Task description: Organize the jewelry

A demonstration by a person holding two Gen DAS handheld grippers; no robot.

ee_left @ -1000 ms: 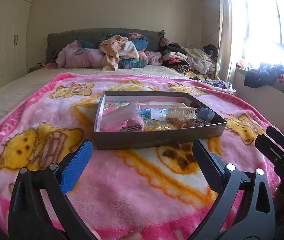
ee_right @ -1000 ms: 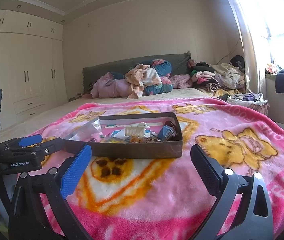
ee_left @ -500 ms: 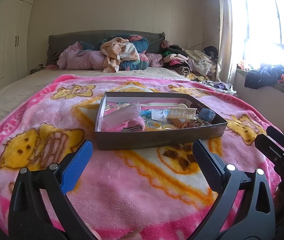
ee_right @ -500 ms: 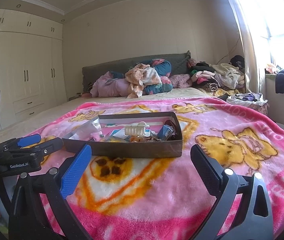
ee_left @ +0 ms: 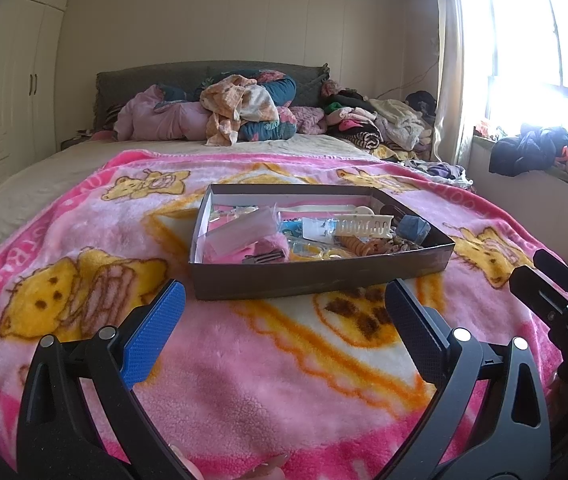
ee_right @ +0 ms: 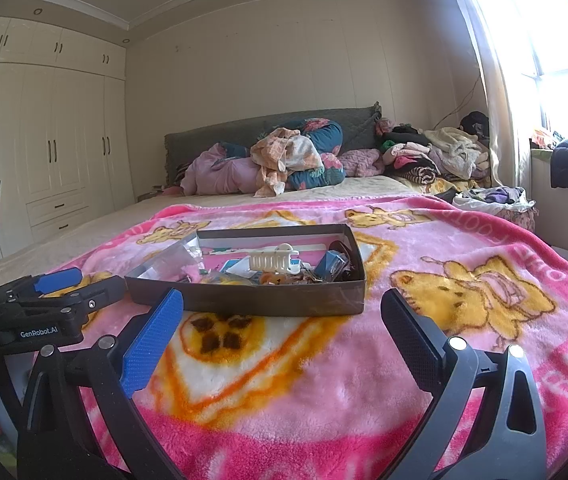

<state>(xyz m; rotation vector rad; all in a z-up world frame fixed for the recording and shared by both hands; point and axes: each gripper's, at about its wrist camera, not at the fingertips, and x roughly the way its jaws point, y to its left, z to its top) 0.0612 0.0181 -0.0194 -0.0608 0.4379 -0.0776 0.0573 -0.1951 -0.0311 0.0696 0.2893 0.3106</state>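
A shallow dark cardboard box [ee_left: 315, 278] [ee_right: 268, 300] sits on a pink cartoon blanket [ee_left: 244, 368]. Inside lie a white claw hair clip [ee_left: 363, 226] [ee_right: 274, 260], a clear plastic bag [ee_left: 240, 230], a pink pouch, yellow rings [ee_left: 323, 252], an orange spiral tie, a black clip [ee_left: 264, 257] and a blue item [ee_left: 413, 228]. My left gripper [ee_left: 284, 328] is open and empty, short of the box's near wall. My right gripper [ee_right: 282, 328] is open and empty, also short of the box. Each gripper shows at the edge of the other's view.
The blanket covers a large bed. Piled clothes and pillows [ee_left: 240, 108] lie at the headboard, more clothes [ee_left: 383, 128] at the far right. White wardrobes [ee_right: 52, 152] stand left. A window sill with dark clothes [ee_left: 531, 152] is on the right.
Both cameras have tilted slightly upward, so the box sits a little lower in each view. Both grippers stay open and empty.
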